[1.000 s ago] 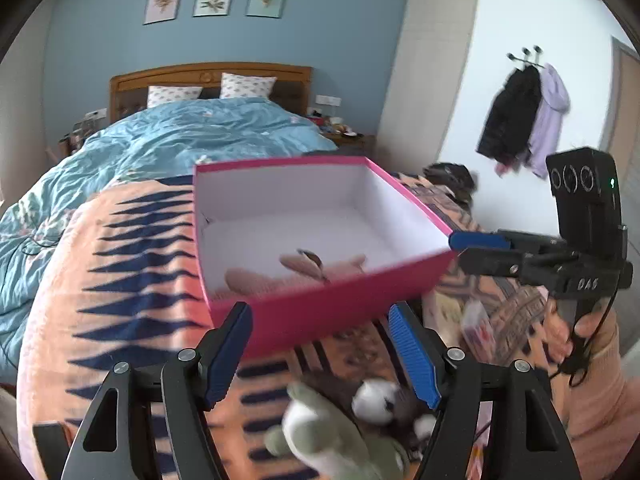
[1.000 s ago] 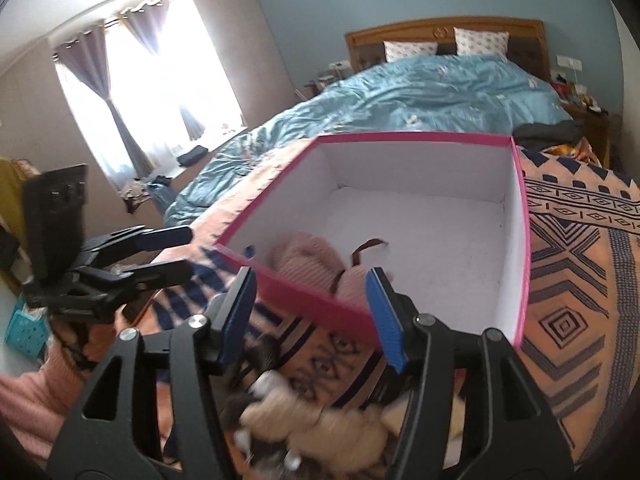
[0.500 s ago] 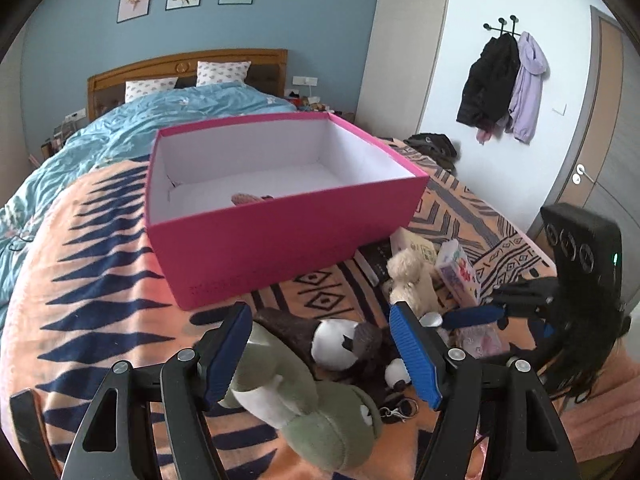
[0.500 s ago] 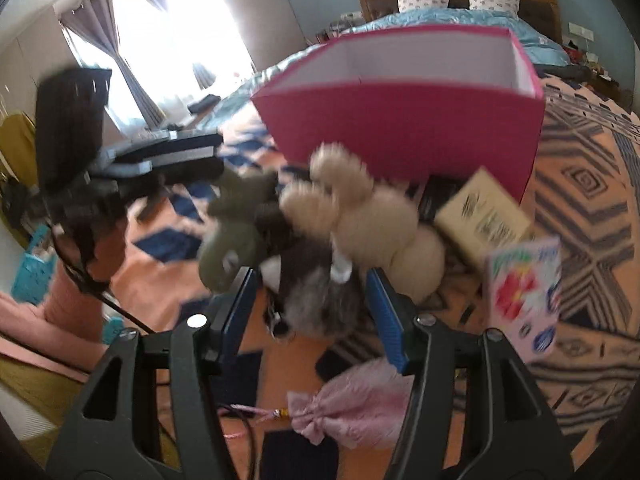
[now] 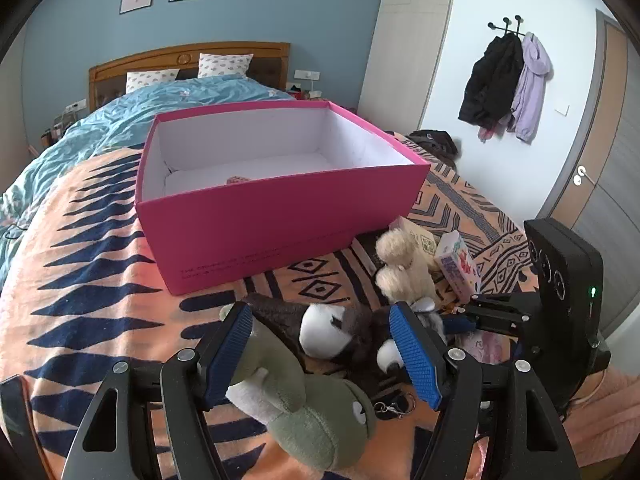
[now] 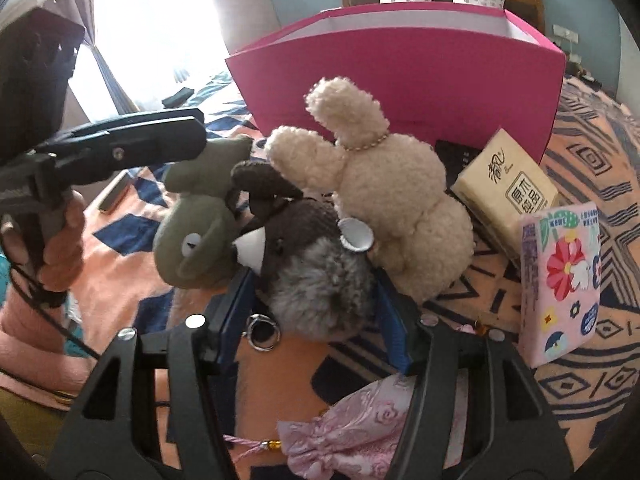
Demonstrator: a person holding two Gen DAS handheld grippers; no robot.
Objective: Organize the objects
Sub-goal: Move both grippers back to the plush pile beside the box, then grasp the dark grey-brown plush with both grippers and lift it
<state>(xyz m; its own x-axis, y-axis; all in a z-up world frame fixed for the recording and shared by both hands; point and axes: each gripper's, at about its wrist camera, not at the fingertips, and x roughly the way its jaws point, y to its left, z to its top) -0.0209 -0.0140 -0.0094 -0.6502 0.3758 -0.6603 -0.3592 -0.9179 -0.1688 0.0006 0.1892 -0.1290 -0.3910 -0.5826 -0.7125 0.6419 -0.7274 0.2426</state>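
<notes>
A pink box point(image 5: 276, 216) stands open on the patterned blanket, with one small item inside. In front of it lies a heap of toys: a green plush point(image 5: 308, 404), a dark grey and white plush point(image 5: 340, 332) and a cream rabbit point(image 5: 400, 268). My left gripper point(image 5: 324, 356) is open over the green plush. My right gripper point(image 6: 316, 304) is open, its jaws on either side of the grey plush point(image 6: 316, 276), beside the cream rabbit point(image 6: 384, 196) and the green plush point(image 6: 196, 236).
A beige tissue pack point(image 6: 508, 192), a pink flowered tissue pack point(image 6: 560, 284) and a pink fabric pouch point(image 6: 360, 428) lie right of the toys. A keyring point(image 6: 262, 332) lies under the grey plush. A blue duvet point(image 5: 132, 116) covers the far bed.
Both grippers have come back from the box and dropped low over the toy heap. My right gripper has closed in around the grey plush.
</notes>
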